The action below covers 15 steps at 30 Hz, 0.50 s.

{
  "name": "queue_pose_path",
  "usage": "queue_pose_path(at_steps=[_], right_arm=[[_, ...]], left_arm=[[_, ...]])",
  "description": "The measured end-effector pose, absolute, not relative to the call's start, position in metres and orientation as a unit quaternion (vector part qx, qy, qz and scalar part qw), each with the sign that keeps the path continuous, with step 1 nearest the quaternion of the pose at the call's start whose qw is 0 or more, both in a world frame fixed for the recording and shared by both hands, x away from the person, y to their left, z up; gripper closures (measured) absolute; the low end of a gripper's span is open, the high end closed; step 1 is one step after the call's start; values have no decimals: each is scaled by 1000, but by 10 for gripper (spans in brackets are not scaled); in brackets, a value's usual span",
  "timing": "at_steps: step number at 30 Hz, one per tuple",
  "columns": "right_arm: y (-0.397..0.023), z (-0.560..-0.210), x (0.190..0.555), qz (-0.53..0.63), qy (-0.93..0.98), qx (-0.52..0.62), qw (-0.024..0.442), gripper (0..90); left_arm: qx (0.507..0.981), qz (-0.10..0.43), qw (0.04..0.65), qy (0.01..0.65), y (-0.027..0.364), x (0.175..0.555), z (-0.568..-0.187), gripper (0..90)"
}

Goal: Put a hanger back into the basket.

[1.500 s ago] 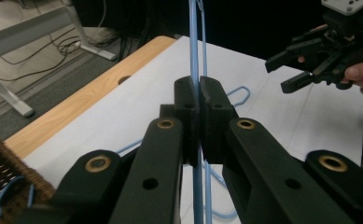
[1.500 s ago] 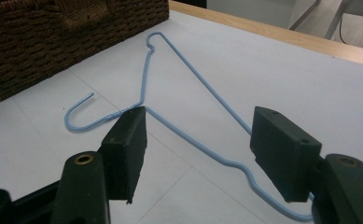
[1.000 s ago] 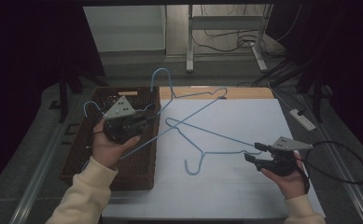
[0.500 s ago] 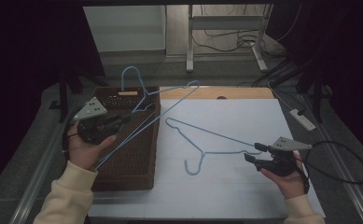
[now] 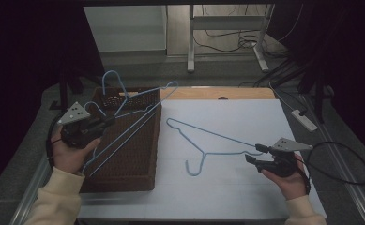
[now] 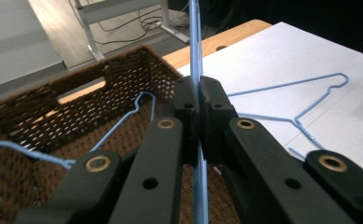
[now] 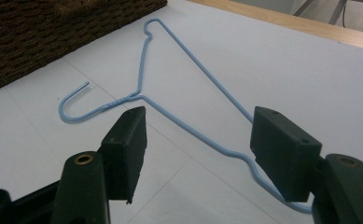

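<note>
1. High view. Left gripper [image 5: 106,123] in the person's left hand [image 5: 70,152], over the left edge of the wicker basket [image 5: 138,161]. Jaws closed on the wire of a blue hanger [image 5: 138,126], which is held up off the basket: its long wires slant from below the hand up past the jaws, and its hook [image 5: 110,79] stands above the basket's far wall.
2. High view. Right gripper [image 5: 254,153] in the right hand [image 5: 290,180], low over the white tabletop [image 5: 246,192]. A second blue hanger [image 5: 203,143] lies flat on the tabletop ahead of its jaws, one corner reaching to the jaw tips; contact cannot be told from here.
3. Left gripper view. Jaws pressed together with the held hanger's wire [image 6: 197,70] clamped between the pads, running straight out beyond the tips and back beneath them. Basket [image 6: 39,116] below and to the left of the jaws, with other blue wire [image 6: 123,126] inside it. The flat hanger [image 6: 305,100] lies to the right of the jaws on the tabletop.
4. Right gripper view. Jaws stand wide. The flat hanger [image 7: 188,119] lies on the tabletop between and beyond them: hook [image 7: 76,112] ahead of the left jaw, one shoulder wire passing close under the right jaw. Pads not pressing on it. Basket corner [image 7: 53,32] at far left.
</note>
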State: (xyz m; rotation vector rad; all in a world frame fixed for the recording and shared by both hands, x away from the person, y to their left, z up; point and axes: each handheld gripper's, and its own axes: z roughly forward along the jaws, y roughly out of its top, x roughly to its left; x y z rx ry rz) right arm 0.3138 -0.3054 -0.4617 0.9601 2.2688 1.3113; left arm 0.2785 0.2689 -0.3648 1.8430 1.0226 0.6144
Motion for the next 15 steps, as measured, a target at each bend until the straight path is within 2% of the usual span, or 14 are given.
queue_pose_path(at_steps=[15], right_arm=[[-305,-463,314,461,802,339,173,368]], left_arm=[[733,262,431,457,299,274,-380,867]])
